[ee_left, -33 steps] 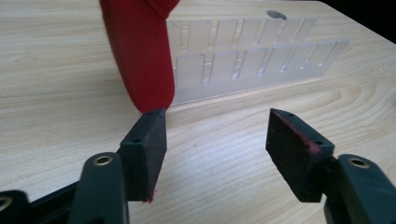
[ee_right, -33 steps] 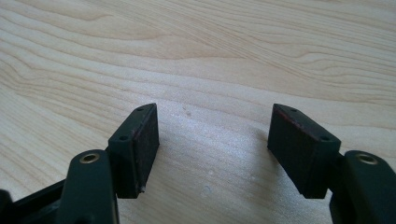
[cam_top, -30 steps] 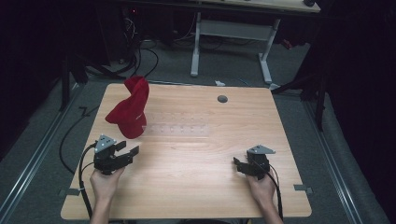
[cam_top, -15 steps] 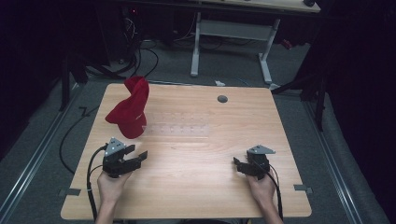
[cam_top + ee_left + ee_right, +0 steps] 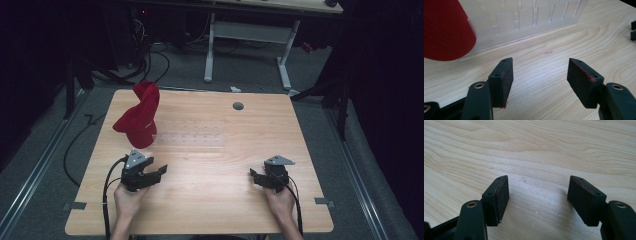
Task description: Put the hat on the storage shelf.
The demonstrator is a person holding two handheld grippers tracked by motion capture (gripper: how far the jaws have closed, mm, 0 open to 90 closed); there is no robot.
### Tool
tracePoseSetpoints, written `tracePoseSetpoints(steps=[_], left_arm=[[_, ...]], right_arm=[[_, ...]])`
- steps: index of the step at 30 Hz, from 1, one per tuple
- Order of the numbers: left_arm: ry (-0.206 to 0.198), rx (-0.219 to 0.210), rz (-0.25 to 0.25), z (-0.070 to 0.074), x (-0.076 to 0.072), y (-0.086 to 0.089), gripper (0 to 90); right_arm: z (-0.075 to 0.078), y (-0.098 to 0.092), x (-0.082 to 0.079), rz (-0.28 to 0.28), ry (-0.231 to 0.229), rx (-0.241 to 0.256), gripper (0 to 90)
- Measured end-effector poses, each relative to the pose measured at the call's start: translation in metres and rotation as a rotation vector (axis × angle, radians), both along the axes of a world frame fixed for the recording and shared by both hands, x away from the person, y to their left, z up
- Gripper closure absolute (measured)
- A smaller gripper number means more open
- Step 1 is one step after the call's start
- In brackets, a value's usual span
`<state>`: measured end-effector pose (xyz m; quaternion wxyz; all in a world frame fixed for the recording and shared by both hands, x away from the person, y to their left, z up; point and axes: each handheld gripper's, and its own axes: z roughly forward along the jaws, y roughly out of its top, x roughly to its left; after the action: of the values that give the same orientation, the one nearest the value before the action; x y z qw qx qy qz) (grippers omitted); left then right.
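A red cap (image 5: 137, 117) stands bunched up at the table's back left, leaning over the left end of a clear plastic slotted rack (image 5: 187, 134). My left gripper (image 5: 161, 170) rests near the front left, below the cap, its jaws open and empty and pointing right. In the left gripper view the gripper (image 5: 540, 75) faces the rack (image 5: 524, 22) with the cap (image 5: 446, 30) at upper left. My right gripper (image 5: 253, 176) sits at the front right, open and empty, over bare wood (image 5: 539, 195).
The wooden table (image 5: 215, 200) has a small grey round grommet (image 5: 238, 106) near its back edge. Cables trail from both grippers off the front edge. A desk frame (image 5: 247, 35) and cables lie on the floor beyond the table.
My left gripper has moved a little to the right and toward the front edge. The right gripper, the cap and the rack have stayed put.
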<state>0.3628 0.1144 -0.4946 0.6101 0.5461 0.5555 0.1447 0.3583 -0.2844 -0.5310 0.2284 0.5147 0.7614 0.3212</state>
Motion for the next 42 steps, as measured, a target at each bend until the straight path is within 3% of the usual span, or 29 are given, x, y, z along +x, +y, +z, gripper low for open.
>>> tracePoseSetpoints(steps=[7,19,32,38,42], left_arm=[[0.007,0.053,-0.027,-0.008,0.002,-0.014,39.8],[-0.01,0.101,-0.03,-0.024,0.007,-0.031,39.4],[0.011,0.147,-0.013,-0.039,0.014,-0.04,37.9],[0.056,0.177,-0.043,-0.05,0.017,-0.043,34.9],[0.042,0.169,-0.037,-0.051,0.017,-0.043,33.1]], right_arm=[[0.0,0.0,0.0,0.0,0.0,0.0,33.9],[0.0,0.0,0.0,0.0,0.0,-0.001,33.9],[0.0,0.0,0.0,0.0,0.0,0.0,33.8],[0.0,0.0,0.0,0.001,0.0,0.0,33.6],[0.0,0.0,0.0,0.003,0.0,-0.001,33.3]])
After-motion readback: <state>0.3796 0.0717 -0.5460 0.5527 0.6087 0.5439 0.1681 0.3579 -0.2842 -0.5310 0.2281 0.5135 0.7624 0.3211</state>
